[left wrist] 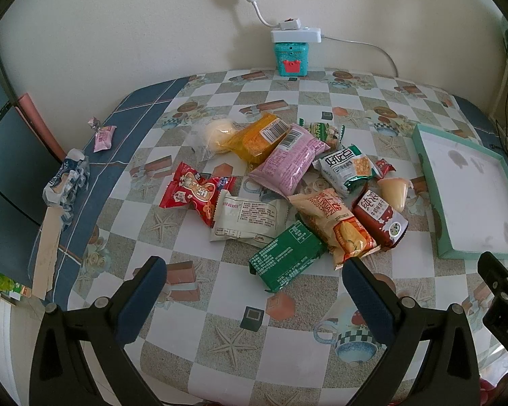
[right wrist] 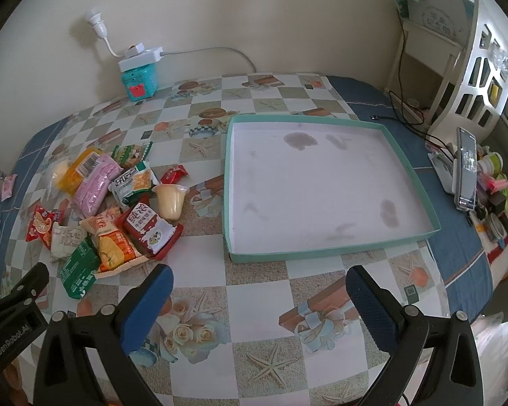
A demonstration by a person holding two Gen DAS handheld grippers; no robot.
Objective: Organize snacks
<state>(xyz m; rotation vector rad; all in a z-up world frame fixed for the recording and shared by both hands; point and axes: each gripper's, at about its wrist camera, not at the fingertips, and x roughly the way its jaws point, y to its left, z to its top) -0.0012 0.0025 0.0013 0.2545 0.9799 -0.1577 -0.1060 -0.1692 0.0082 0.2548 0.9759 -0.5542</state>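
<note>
A heap of snack packets lies on the patterned table: a green packet (left wrist: 289, 257), an orange-beige packet (left wrist: 335, 223), a dark red packet (left wrist: 381, 218), a white packet (left wrist: 247, 218), a red packet (left wrist: 194, 196), a pink packet (left wrist: 289, 160) and a yellow jelly cup (left wrist: 394, 191). A shallow teal box (right wrist: 321, 186) with a white inside holds nothing; its edge shows in the left wrist view (left wrist: 467, 196). My left gripper (left wrist: 254, 280) is open and empty, just short of the green packet. My right gripper (right wrist: 259, 291) is open and empty, in front of the box, right of the heap (right wrist: 111, 209).
A teal tin (left wrist: 291, 57) with a white power strip and lamp socket stands at the back wall. A pink sweet (left wrist: 103, 137) and a crumpled wrapper (left wrist: 66, 182) lie at the left table edge. A phone (right wrist: 465, 169), small jars and a white shelf (right wrist: 470, 77) crowd the right side.
</note>
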